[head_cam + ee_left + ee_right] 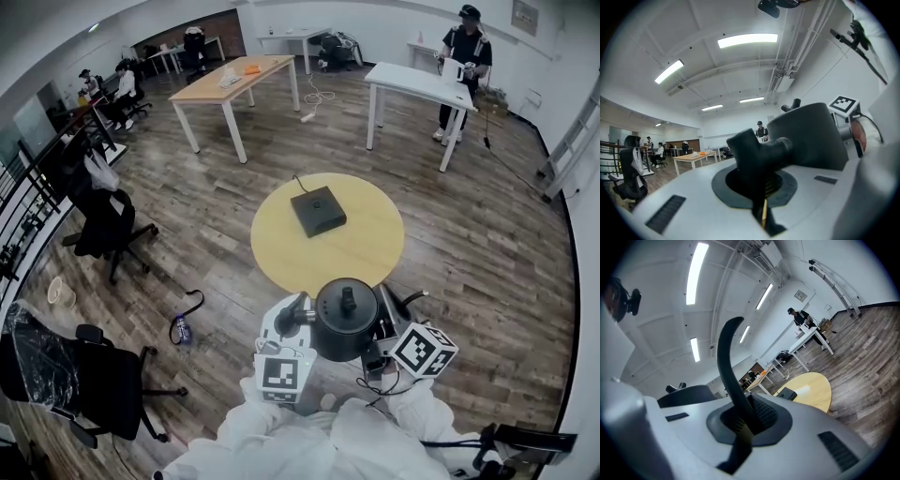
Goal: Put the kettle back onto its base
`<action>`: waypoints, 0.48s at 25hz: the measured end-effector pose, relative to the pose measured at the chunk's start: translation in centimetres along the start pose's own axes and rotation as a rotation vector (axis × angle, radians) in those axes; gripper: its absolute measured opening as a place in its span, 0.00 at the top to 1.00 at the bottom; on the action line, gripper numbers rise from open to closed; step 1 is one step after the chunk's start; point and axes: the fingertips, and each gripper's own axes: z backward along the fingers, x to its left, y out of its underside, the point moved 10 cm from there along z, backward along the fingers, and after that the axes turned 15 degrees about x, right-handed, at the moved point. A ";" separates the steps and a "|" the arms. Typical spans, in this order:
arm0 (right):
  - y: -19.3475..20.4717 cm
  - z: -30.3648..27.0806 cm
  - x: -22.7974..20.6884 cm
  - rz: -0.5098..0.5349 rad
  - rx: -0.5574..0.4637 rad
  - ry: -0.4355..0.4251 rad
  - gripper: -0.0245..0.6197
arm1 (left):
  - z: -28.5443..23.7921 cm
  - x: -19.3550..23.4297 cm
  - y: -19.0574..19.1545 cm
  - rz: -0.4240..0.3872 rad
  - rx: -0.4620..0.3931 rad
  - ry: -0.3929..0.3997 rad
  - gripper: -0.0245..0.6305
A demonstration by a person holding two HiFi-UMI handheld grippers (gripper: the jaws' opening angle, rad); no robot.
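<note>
A black kettle [345, 321] hangs between my two grippers, just over the near edge of the round yellow table [361, 258]. Its black square base [318, 210] lies on the table's middle, farther away, with a cord running off the back. My left gripper [289, 326] is shut on the kettle's spout [761, 149]; the dark body [808, 136] fills the right of the left gripper view. My right gripper [387, 323] is shut on the curved handle [727, 359]. In the right gripper view the base [786, 393] and the table [813, 392] show ahead.
Black office chairs [103, 225] stand to the left, another [66, 375] nearer. A bottle with a strap [182, 329] lies on the wood floor. A wooden table [230, 84] and a white table [417, 89], with a person standing by it, are at the back.
</note>
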 end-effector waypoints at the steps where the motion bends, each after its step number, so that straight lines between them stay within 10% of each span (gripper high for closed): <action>1: -0.1 -0.3 -0.2 -0.004 0.000 -0.001 0.95 | -0.3 0.1 0.0 -0.003 0.003 0.000 0.96; 12: -1.9 -4.3 -2.0 -0.008 0.011 0.000 0.94 | -4.5 2.1 0.0 -0.001 0.011 0.002 0.96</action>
